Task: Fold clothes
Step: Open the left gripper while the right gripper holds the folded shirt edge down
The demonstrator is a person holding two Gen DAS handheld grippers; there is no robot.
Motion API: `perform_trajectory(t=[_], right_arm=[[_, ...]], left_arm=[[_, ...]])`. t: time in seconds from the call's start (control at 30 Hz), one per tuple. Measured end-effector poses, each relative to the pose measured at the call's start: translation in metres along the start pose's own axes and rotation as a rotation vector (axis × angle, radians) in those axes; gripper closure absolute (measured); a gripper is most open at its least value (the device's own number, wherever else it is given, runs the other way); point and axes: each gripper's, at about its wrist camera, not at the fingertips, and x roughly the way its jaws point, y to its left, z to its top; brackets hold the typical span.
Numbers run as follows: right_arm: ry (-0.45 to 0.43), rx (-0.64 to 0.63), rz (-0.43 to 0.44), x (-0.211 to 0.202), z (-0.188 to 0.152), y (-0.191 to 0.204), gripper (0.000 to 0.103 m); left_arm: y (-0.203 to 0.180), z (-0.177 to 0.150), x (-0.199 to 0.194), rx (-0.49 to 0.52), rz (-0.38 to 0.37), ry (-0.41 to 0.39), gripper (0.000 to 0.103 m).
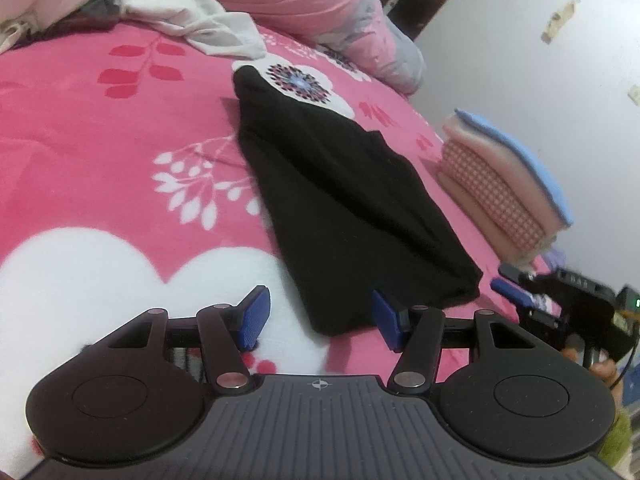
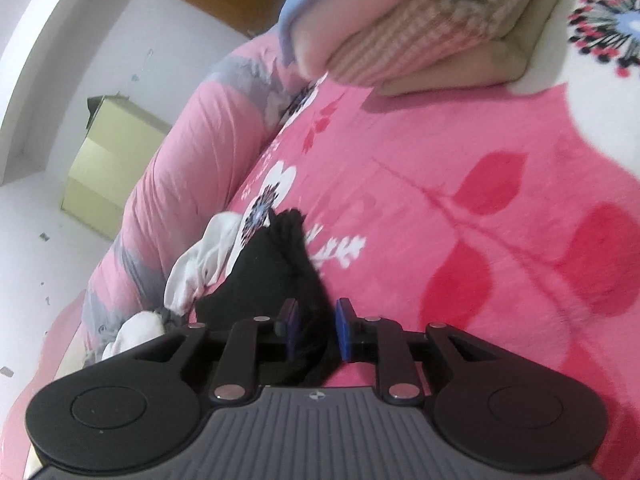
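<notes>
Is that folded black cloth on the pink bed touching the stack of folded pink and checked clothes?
Apart. The left wrist view shows a strip of pink bedspread between the black cloth and the stack.

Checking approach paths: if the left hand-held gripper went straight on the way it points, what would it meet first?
Most likely the black garment: its near corner already lies just past the open left hand-held gripper, between the fingertips' line. Depth is uncertain; it may brush the pink blanket first.
</notes>
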Motion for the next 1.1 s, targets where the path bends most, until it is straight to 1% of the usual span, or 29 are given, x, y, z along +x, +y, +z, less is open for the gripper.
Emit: perform_trajectory(t=[0.07,0.13,0.23,0.3,0.37,0.5,0.63,0.73,0.77,0.8,0.87,0.93,0.97,1.03,1.1], right_arm=[[0.011,-0.003,0.008,0.005,-0.001,0.002,0.081],[0.014,-0.013,0.013,0.008,-0.002,0.005,0.081],[0.000,-0.073,-0.001,0.005,-0.004,0.012,0.081],[-0.011,-0.123,-0.018,0.001,-0.004,0.017,0.081],[-0.020,-0.159,-0.034,-0.002,-0.005,0.021,0.081],[-0.021,-0.171,-0.044,-0.003,-0.006,0.019,0.081],[-0.014,-0.164,-0.054,-0.003,-0.010,0.016,0.081],[-0.008,-0.162,-0.056,-0.002,-0.011,0.014,0.081],[-0.006,-0.162,-0.057,-0.002,-0.011,0.013,0.081],[-0.005,-0.167,-0.054,-0.002,-0.012,0.014,0.081],[-0.005,-0.173,-0.049,-0.002,-0.012,0.016,0.081],[-0.006,-0.173,-0.042,-0.002,-0.012,0.017,0.081],[-0.008,-0.173,-0.042,-0.002,-0.012,0.017,0.081],[-0.010,-0.173,-0.040,-0.003,-0.011,0.017,0.081],[-0.012,-0.165,-0.040,-0.003,-0.011,0.016,0.081]], left_arm=[[-0.003,-0.001,0.003,0.011,0.017,0.006,0.049],[-0.003,-0.001,0.003,0.003,0.027,0.003,0.054],[-0.003,0.000,-0.002,0.003,0.024,-0.003,0.058],[-0.010,-0.001,-0.007,0.060,0.042,-0.017,0.058],[-0.022,-0.004,-0.007,0.167,0.080,-0.021,0.058],[-0.053,-0.019,-0.004,0.409,0.158,-0.051,0.058],[-0.077,-0.038,0.001,0.657,0.221,-0.090,0.065],[-0.089,-0.053,0.009,0.843,0.279,-0.107,0.067],[-0.091,-0.056,0.013,0.885,0.302,-0.105,0.068],[-0.092,-0.058,0.016,0.914,0.319,-0.102,0.072],[-0.092,-0.057,0.020,0.912,0.330,-0.093,0.078],[-0.089,-0.052,0.021,0.872,0.326,-0.085,0.087],[-0.088,-0.050,0.022,0.853,0.323,-0.083,0.088],[-0.085,-0.047,0.020,0.822,0.312,-0.087,0.096],[-0.082,-0.043,0.019,0.780,0.297,-0.087,0.099]])
